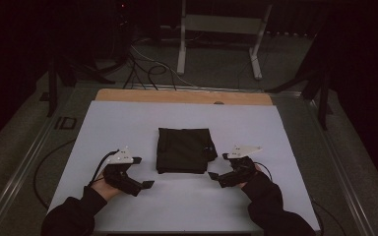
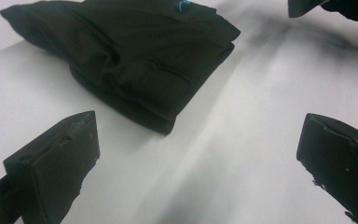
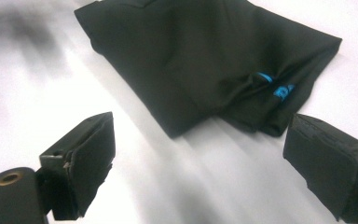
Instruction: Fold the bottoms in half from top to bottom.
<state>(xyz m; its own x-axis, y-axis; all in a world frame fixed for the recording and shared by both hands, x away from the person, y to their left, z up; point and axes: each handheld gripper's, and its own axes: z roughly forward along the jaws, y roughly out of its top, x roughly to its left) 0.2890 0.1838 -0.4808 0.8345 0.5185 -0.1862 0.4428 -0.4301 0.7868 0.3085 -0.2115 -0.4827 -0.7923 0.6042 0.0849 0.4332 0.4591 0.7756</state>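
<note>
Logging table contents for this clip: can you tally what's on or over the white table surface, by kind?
Folded black garment: 1
Handheld tongs: 2, the left tongs and the right tongs, both open and apart from the garment
White table cover: 1
Total: 4

High view overhead, facing forward-down; both gripper views low, close, perhaps converging on the shared folded black cloth (image 1: 184,150).

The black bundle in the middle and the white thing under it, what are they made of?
The black bundle looks like soft matte cloth: it is folded, with wrinkles and a small blue mark. The white sheet looks smooth and flat, perhaps paper or plastic; I cannot tell which.
</note>
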